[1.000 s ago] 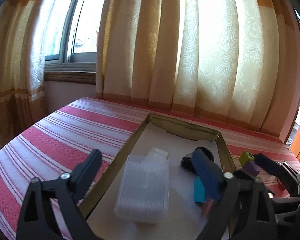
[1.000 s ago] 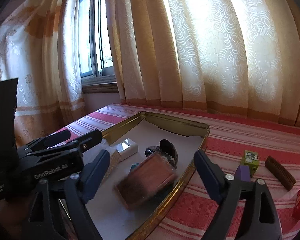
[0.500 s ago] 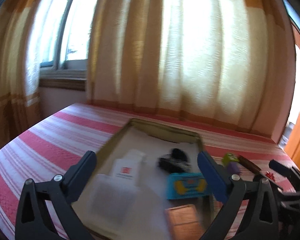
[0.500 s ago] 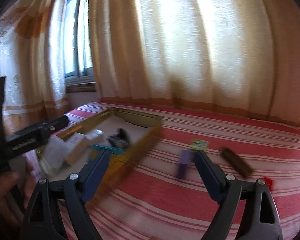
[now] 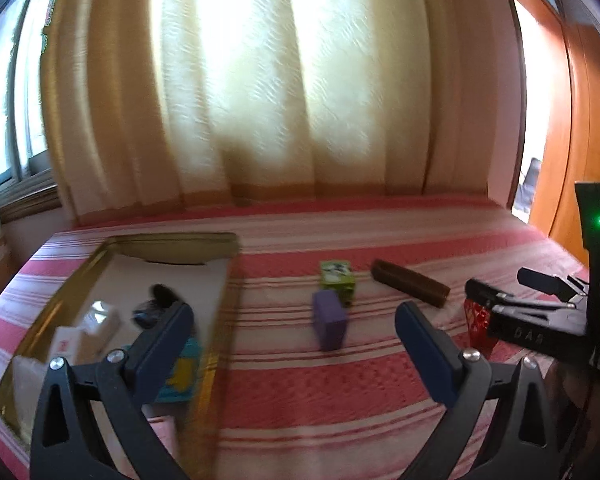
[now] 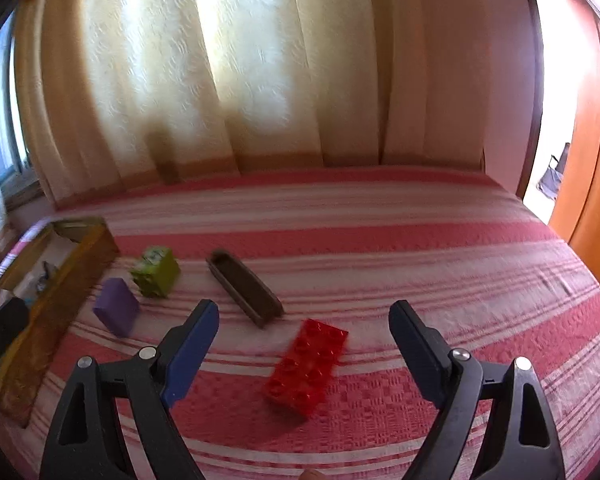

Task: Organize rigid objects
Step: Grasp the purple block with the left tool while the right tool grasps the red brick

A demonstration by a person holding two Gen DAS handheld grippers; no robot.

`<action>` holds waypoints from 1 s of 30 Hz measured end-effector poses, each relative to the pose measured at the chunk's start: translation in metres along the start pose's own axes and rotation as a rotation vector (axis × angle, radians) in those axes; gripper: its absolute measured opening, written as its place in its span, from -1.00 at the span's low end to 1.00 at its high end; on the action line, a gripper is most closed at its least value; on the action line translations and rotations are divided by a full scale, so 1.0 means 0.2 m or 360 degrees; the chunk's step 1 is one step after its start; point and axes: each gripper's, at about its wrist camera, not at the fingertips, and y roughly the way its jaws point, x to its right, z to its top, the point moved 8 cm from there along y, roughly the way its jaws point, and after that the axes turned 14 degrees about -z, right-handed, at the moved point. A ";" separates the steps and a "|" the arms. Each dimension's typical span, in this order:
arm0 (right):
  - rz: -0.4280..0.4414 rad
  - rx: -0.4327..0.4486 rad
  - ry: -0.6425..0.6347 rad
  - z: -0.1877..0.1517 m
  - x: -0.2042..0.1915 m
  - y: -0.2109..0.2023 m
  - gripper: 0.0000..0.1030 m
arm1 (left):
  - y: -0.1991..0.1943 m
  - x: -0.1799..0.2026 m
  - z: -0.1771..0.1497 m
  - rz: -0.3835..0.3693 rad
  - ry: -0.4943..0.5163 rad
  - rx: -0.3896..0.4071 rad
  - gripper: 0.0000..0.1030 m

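Note:
Loose on the red-and-white striped cloth (image 5: 340, 400) lie a purple block (image 5: 330, 324) (image 6: 116, 306), a green box (image 5: 337, 280) (image 6: 156, 270), a dark brown bar (image 5: 410, 288) (image 6: 244, 288) and a red studded brick (image 6: 308, 364). My left gripper (image 5: 292, 316) is open and empty, and the purple block lies just beyond its fingers. The right gripper (image 6: 303, 310) is also open and empty, hovering over the red brick. In the left wrist view the right gripper (image 5: 532, 304) partly hides that brick (image 5: 478, 320). The gold tray (image 5: 80, 276) (image 6: 60, 292) stands at the left.
The tray holds a white box (image 5: 72, 344), a black object (image 5: 156, 308) and a teal card (image 5: 180, 368). Cream curtains (image 6: 260, 80) hang behind the far edge. An orange wooden panel (image 5: 580, 160) rises at the right. Striped cloth stretches to the right of the brick.
Both views have swung right, from over the tray to the loose pieces on the cloth. The clear box and the copper-coloured box that were between the fingers are gone from both grippers.

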 end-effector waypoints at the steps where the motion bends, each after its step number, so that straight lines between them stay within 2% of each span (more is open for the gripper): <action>1: -0.0003 -0.0042 -0.0012 -0.01 -0.01 0.02 0.72 | 0.04 0.02 0.00 -0.0006 0.0001 -0.0025 0.99; 9: 0.0022 -0.0214 -0.0031 -0.05 -0.02 0.12 0.69 | 0.31 0.09 -0.05 -0.0035 -0.0018 -0.0276 0.96; 14: 0.0039 -0.0296 -0.0043 -0.09 -0.04 0.16 0.45 | 0.38 0.08 -0.06 -0.0066 -0.0057 -0.0367 0.85; 17: 0.0056 -0.0337 -0.0037 -0.10 -0.04 0.18 0.31 | 0.42 0.05 -0.08 -0.0094 -0.0123 -0.0426 0.64; 20: 0.0074 -0.0366 -0.0045 -0.11 -0.05 0.20 0.31 | 0.44 0.01 -0.09 -0.0104 -0.0198 -0.0460 0.42; 22: 0.0060 -0.0363 -0.0078 -0.11 -0.06 0.20 0.23 | 0.46 -0.01 -0.11 -0.0104 -0.0242 -0.0494 0.04; 23: 0.0044 -0.0358 -0.0103 -0.11 -0.07 0.19 0.09 | 0.46 -0.02 -0.12 -0.0113 -0.0270 -0.0508 -0.31; 25: 0.0034 -0.0348 -0.0127 -0.11 -0.09 0.19 -0.13 | 0.46 -0.02 -0.12 -0.0120 -0.0284 -0.0497 -0.41; 26: 0.0035 -0.0344 -0.0136 -0.11 -0.09 0.19 -0.24 | 0.46 -0.01 -0.12 -0.0128 -0.0273 -0.0497 -0.60; 28: 0.0045 -0.0339 -0.0142 -0.11 -0.10 0.19 -0.34 | 0.45 0.01 -0.11 -0.0124 -0.0238 -0.0491 -0.65; 30: 0.0053 -0.0335 -0.0131 -0.11 -0.09 0.19 -0.34 | 0.43 0.03 -0.10 -0.0122 -0.0201 -0.0472 -0.65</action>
